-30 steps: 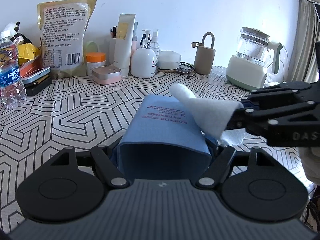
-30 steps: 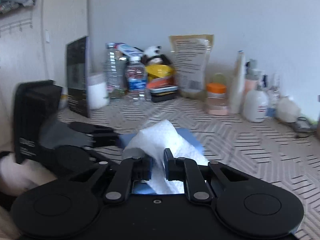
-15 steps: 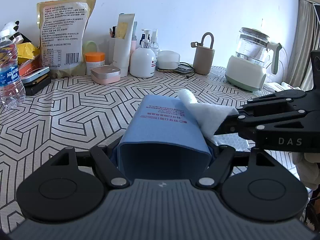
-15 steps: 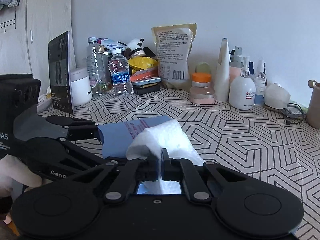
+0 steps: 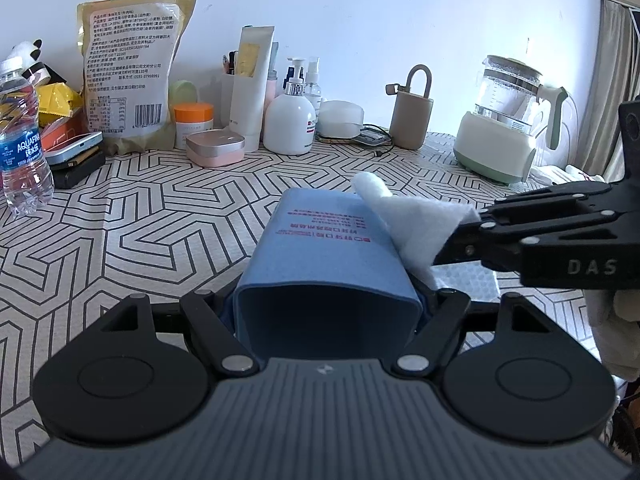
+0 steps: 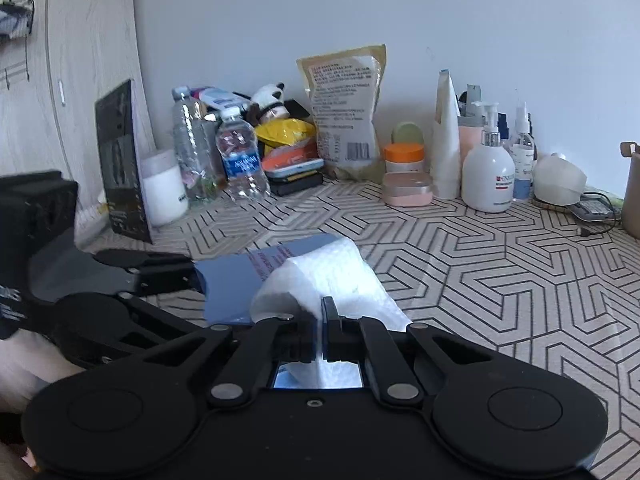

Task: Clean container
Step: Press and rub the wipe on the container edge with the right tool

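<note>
Left gripper [image 5: 326, 300]: jaws spread wide and clamped on the two sides of the blue container [image 5: 324, 256], which lies on its side with its open mouth toward this camera.
Right gripper [image 6: 320, 322]: jaws pressed together on a white paper towel [image 6: 328, 276] — a thin pinch, most of the sheet hanging free ahead of the fingertips.
Where the container is: near edge of the patterned tabletop [image 5: 140, 216], held just above or on it, I can't tell which; the towel drapes over its upper right face.
Risk, towel: the pinch is at one edge only — a firm drag across the blue wall could pull the sheet out or tear it.
Risk, container: its walls look thin and soft, so side pressure from the wipe may buckle them or twist the container in the left jaws.
Risk, collision: the right fingers sit close beside the left gripper's right finger; a stroke toward the near end could knock them together.
Risk, clutter: the water bottle [image 5: 22, 140] and pump bottle [image 5: 289, 120] stand well apart at the far side, so little danger there.
</note>
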Demonstrator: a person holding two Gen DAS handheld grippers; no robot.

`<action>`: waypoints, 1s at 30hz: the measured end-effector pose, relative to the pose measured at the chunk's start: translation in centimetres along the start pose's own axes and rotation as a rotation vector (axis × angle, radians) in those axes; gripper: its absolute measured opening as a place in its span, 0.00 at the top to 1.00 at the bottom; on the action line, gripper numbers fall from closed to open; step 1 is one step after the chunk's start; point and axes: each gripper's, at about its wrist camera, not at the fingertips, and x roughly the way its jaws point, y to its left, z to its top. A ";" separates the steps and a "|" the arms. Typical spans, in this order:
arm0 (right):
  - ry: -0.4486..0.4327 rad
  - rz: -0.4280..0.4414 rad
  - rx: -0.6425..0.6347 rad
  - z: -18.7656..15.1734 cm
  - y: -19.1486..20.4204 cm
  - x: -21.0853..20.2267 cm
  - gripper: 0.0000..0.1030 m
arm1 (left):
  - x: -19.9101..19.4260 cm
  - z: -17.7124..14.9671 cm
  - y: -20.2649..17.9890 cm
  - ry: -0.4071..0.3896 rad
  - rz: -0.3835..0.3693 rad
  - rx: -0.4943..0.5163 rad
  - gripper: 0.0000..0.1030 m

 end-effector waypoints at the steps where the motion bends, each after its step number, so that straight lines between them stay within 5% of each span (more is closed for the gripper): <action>1: -0.004 0.008 0.001 0.0 0.1 -0.1 0.93 | 0.0 0.0 0.0 0.000 0.001 0.001 0.27; 12: -0.019 0.053 0.005 0.3 0.2 -0.6 0.93 | 0.0 0.1 -0.1 0.002 0.002 -0.001 0.27; 21: 0.021 -0.035 -0.017 -0.1 -0.4 1.0 0.93 | 0.0 0.1 0.0 0.000 0.006 0.004 0.26; 30: 0.010 -0.034 0.007 -0.1 -0.4 0.6 0.93 | 0.0 0.1 -0.1 0.001 0.008 0.006 0.26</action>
